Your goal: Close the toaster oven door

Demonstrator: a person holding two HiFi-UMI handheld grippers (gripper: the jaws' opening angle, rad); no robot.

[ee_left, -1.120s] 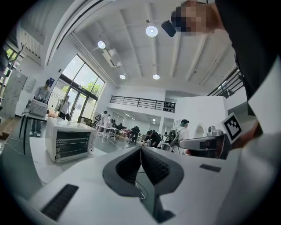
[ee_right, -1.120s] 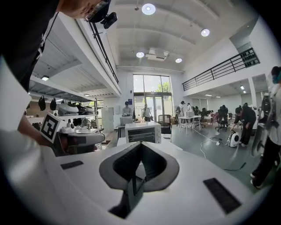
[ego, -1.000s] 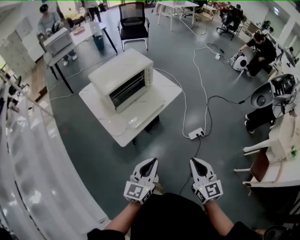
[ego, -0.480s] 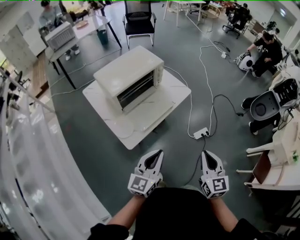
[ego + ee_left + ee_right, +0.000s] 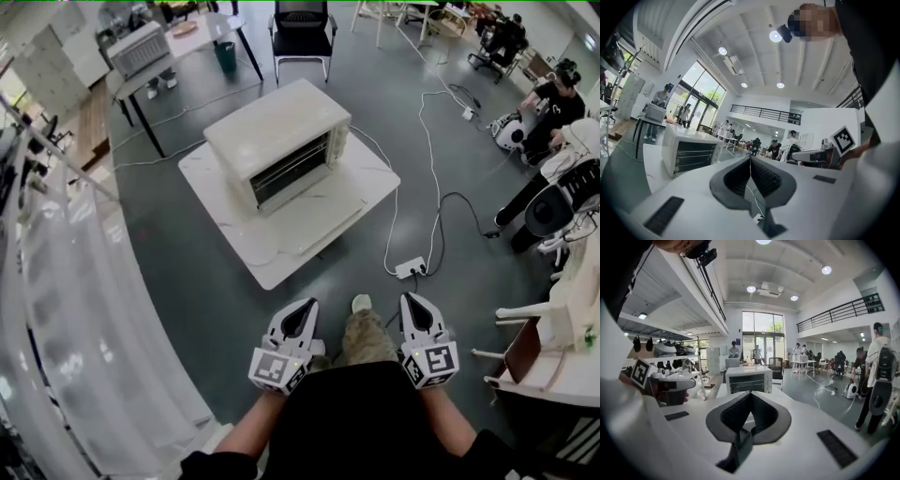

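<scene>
A cream toaster oven (image 5: 278, 139) stands on a low white table (image 5: 234, 239) in the middle of the floor. Its front faces me, and dark wire racks show through it. A flat panel seems to lie on the table in front of it; I cannot tell for sure that it is the door. Both grippers hang close to my body, well short of the table. The left gripper (image 5: 304, 306) is shut and empty, and so is the right gripper (image 5: 412, 300). The oven (image 5: 688, 154) shows far ahead of the left gripper (image 5: 750, 158), and the oven (image 5: 749, 379) lies straight beyond the right gripper (image 5: 750, 393).
A power strip (image 5: 409, 268) with cables lies on the floor right of the table. A black chair (image 5: 302, 28) stands behind it. At the back left is a desk with a second oven (image 5: 139, 49). People sit at the right (image 5: 561, 98). A shoe (image 5: 361, 304) shows between the grippers.
The table and oven have drifted right and nearer in the head view as I walk toward them. A shoe and trouser leg now show between the grippers. Both grippers stay shut.
</scene>
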